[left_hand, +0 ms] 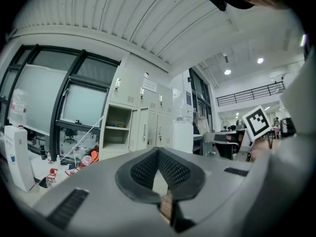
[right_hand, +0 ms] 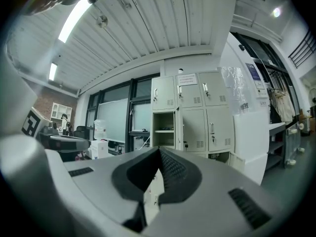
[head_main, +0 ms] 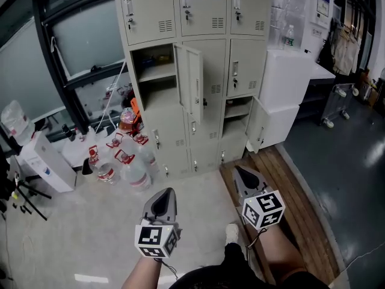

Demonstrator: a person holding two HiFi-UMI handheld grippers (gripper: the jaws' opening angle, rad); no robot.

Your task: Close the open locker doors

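**Grey floor, a locker bank ahead, two doors ajar**

Pale grey floor (head_main: pixel 90 233) runs in the head view from the person's legs to a beige locker bank (head_main: pixel 207 17) by the window wall. In the middle row, the open compartment (head_main: pixel 153 71) on the left shows its shelf, and its middle door (head_main: pixel 191 86) swings out toward the camera. Low on the right, the lower door (head_main: pixel 257 125) hangs outward from its own compartment. The top row stands closed. Water bottles (head_main: pixel 137 176) cluster on the floor at the lockers' left foot, a white cabinet (head_main: pixel 283 89) stands just beside them on the right, and a wooden platform (head_main: pixel 295 197) lies along the floor in front of it. The left claw (head_main: pixel 167 194) and the right claw (head_main: pixel 240 173) both point toward the lockers, well apart from them.

In the left gripper view, the left claw (left_hand: pixel 159 154) has its jaws pressed together at the tips, pinching nothing. Beyond it stands the locker bank (left_hand: pixel 148 127) with the open compartment (left_hand: pixel 117 127) at its left.

In the right gripper view, the right claw (right_hand: pixel 159 152) is likewise pressed together and empty. Past it the locker bank (right_hand: pixel 197 117) shows the open compartment (right_hand: pixel 164 130) and the lower door (right_hand: pixel 237 161) ajar
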